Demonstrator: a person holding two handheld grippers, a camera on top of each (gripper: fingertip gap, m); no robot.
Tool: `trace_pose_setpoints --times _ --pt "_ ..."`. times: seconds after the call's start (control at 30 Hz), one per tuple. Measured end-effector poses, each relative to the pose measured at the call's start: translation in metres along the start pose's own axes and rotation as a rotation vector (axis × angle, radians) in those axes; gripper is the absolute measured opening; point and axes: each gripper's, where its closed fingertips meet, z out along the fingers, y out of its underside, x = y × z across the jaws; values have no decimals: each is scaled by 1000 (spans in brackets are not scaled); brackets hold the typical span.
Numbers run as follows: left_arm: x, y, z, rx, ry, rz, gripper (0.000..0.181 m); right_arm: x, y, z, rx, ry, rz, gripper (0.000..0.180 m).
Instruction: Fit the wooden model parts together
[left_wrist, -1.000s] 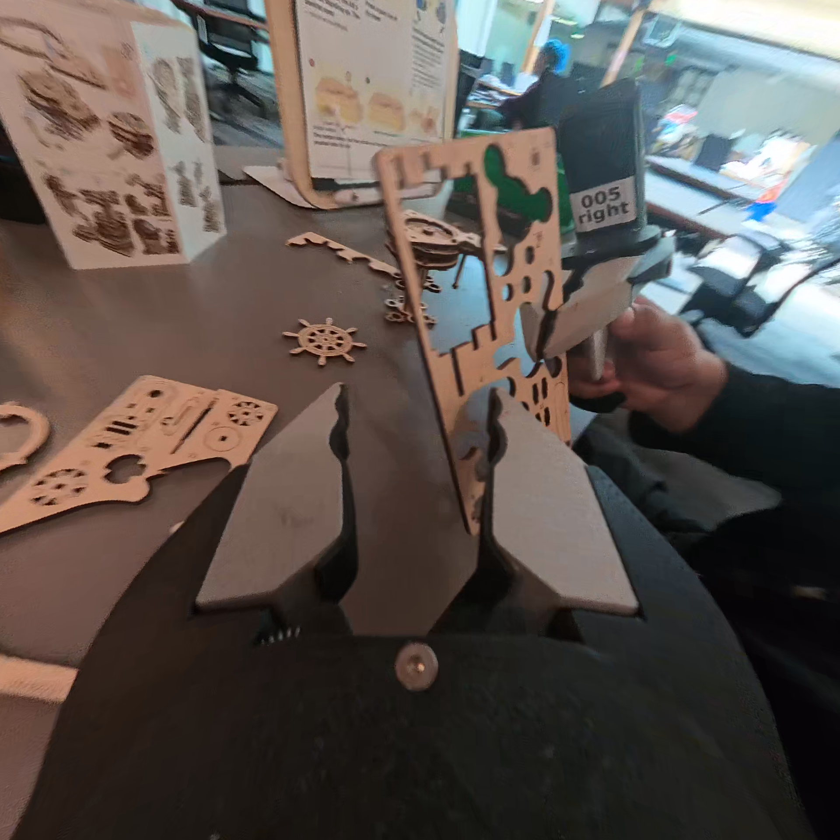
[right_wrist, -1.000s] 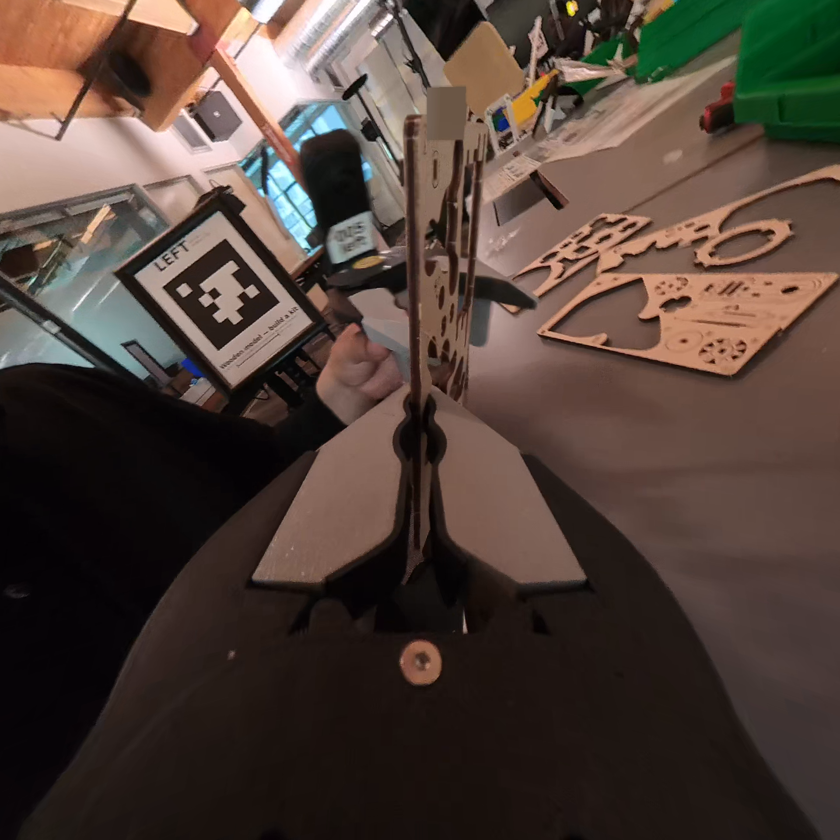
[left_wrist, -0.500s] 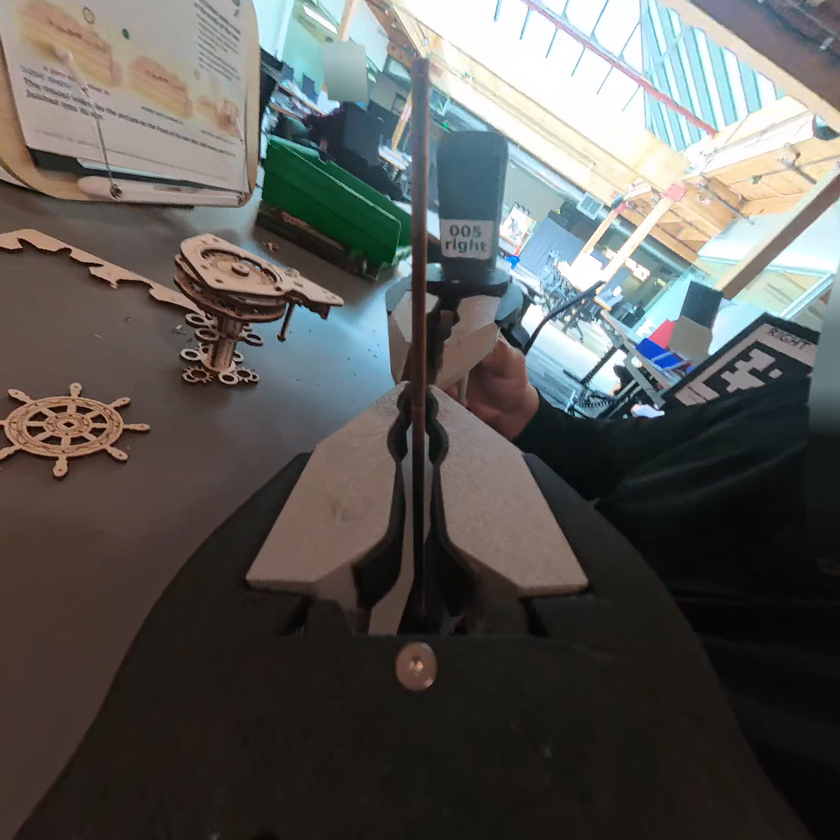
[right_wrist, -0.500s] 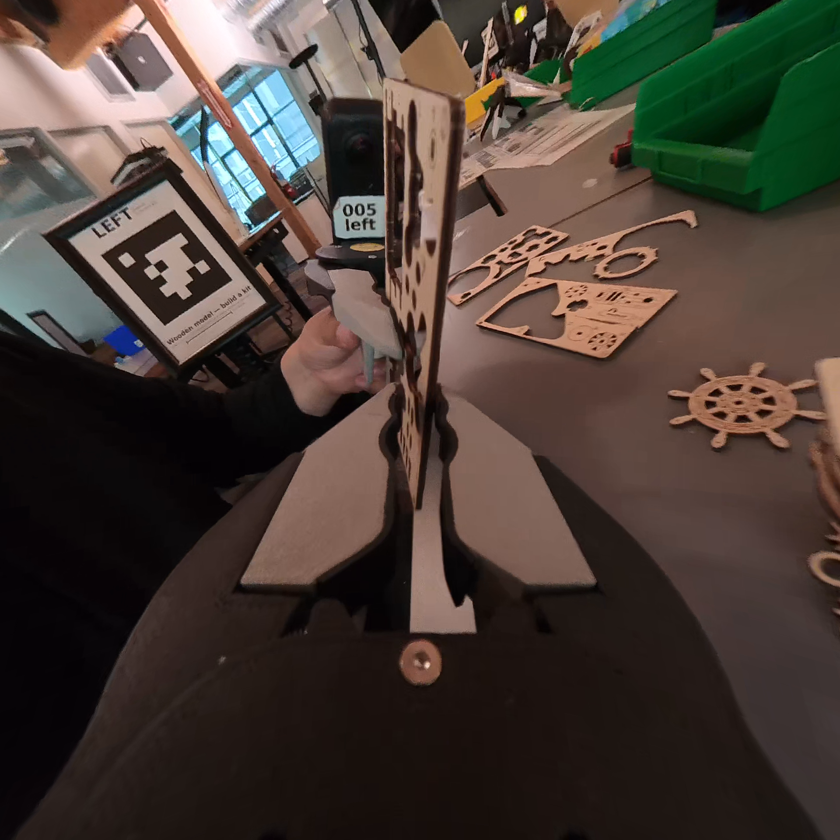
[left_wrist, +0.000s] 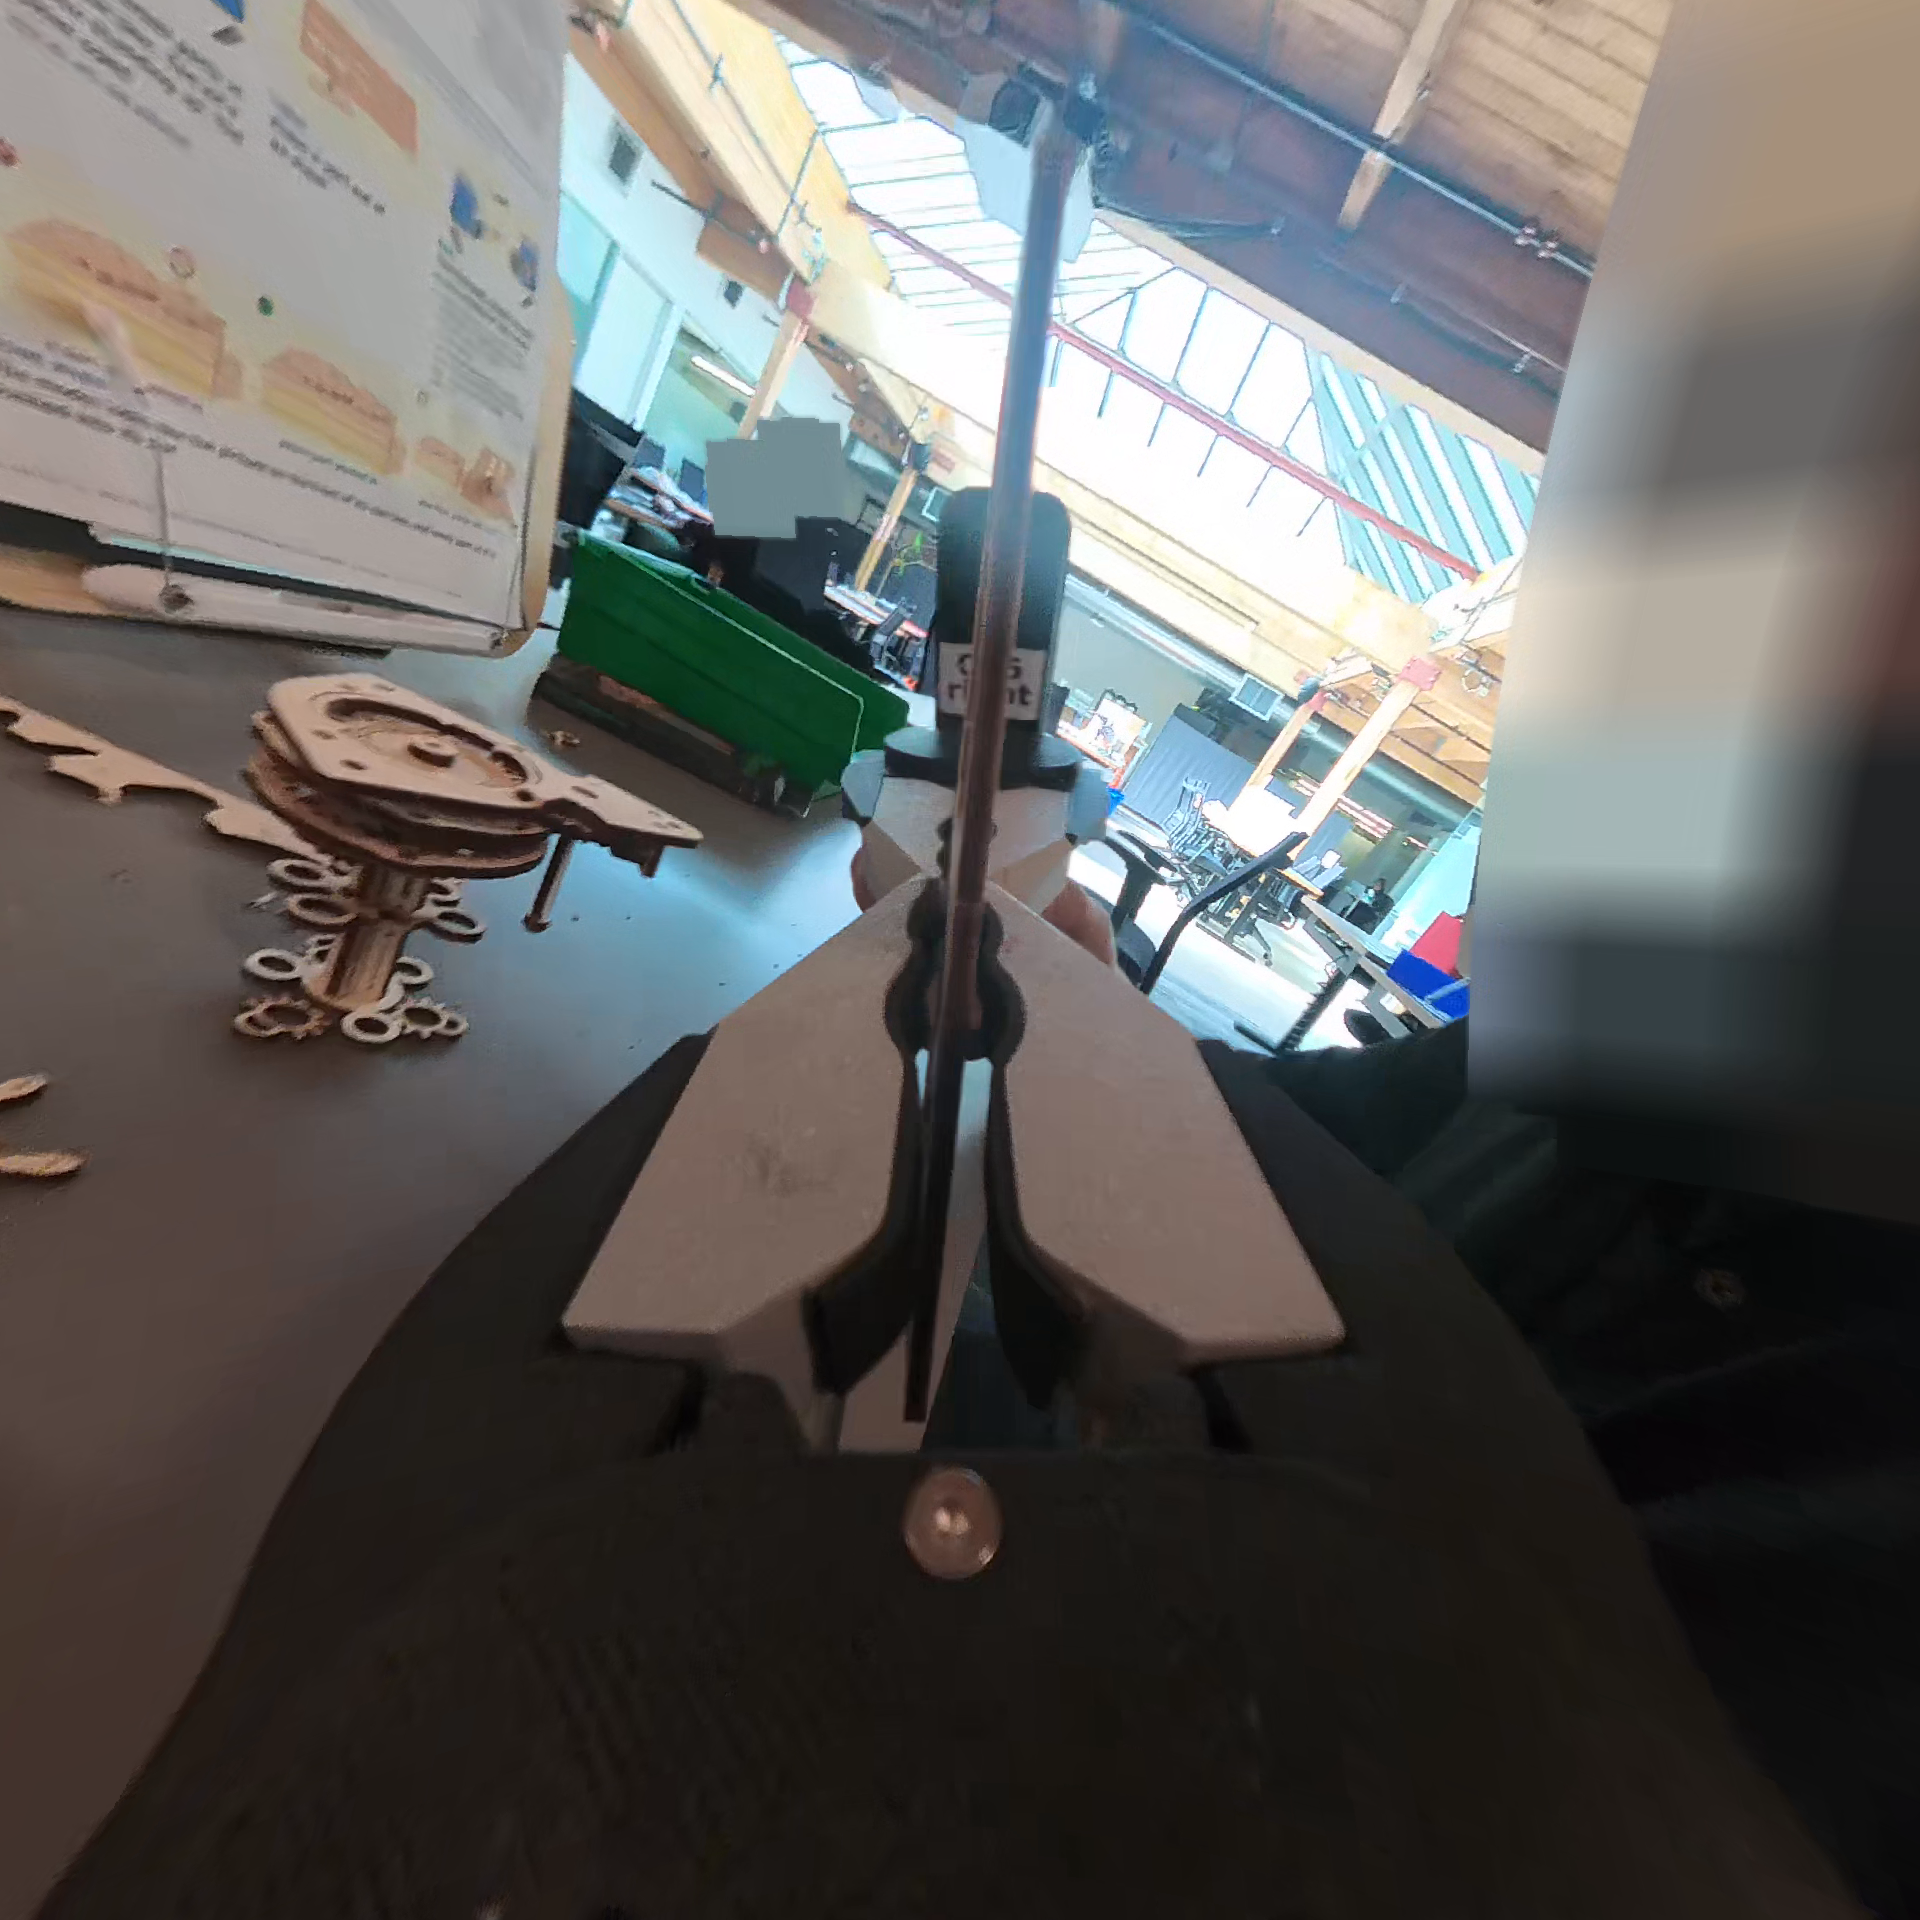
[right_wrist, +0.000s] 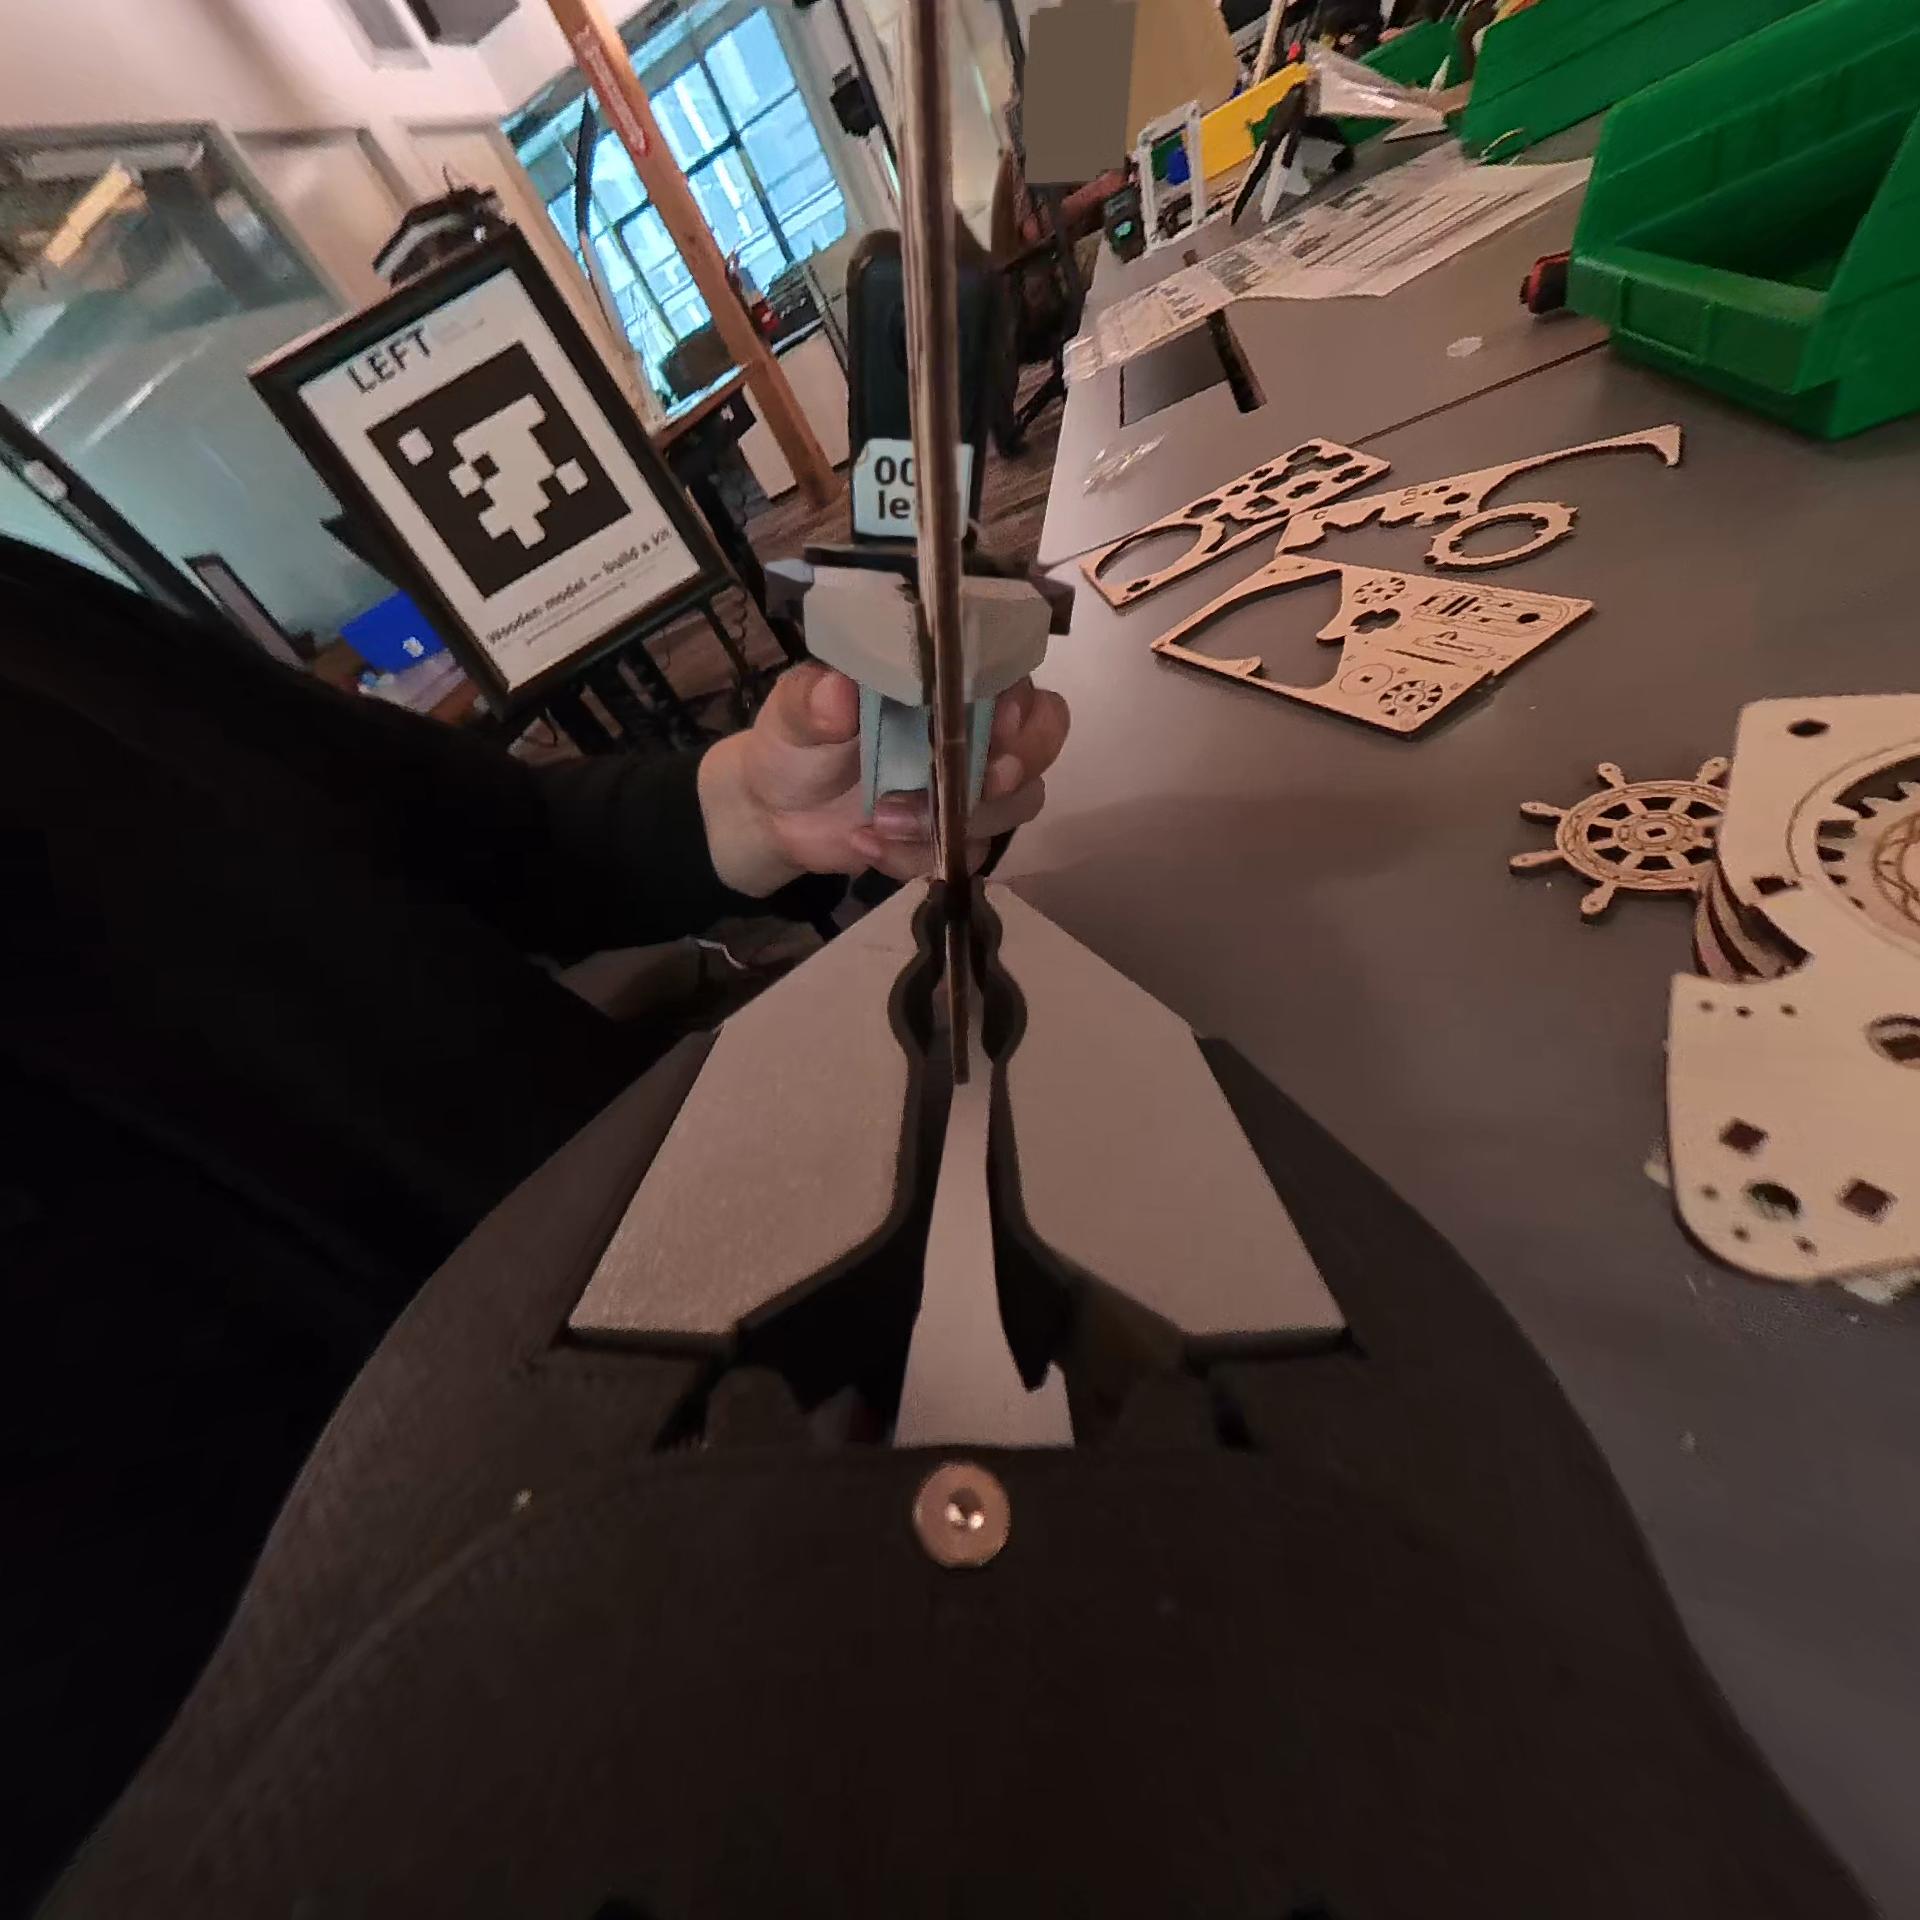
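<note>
A: Room? Where was the sheet?
B: The wooden sheet (left_wrist: 1023, 436) stood upright, edge-on, above the grey table's (right_wrist: 1351, 935) near edge, off the surface (other cut sheets (right_wrist: 1371, 634) lay well apart).
A: Grippers?
B: The left gripper (left_wrist: 954, 935) was clamped on one end, the right gripper (right_wrist: 954, 914) on the other, facing each other. A ship's wheel (right_wrist: 1621, 831) lay beside the assembled model (left_wrist: 416, 790).

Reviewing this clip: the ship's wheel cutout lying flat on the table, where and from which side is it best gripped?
Probably by its rim. The ship's wheel lies flat on the grey table, so side-on tongs would find little edge. Come from above, one finger through a gap between spokes, the other outside the rim. The layered wooden assembly crowds one side; approach from the bare side.
</note>
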Motion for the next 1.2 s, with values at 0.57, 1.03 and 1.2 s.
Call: trace_pose_setpoints --times 0.57,1.03,1.2 --pt "-26 13 69 -145 -76 -35 0 19 10 -83 6 97 17 19" --pt "-26 20 84 -58 -49 -148 0 29 11 -65 21 217 30 1" --pt "-27 19 80 -21 -66 -183 0 30 11 -59 26 207 55 1"
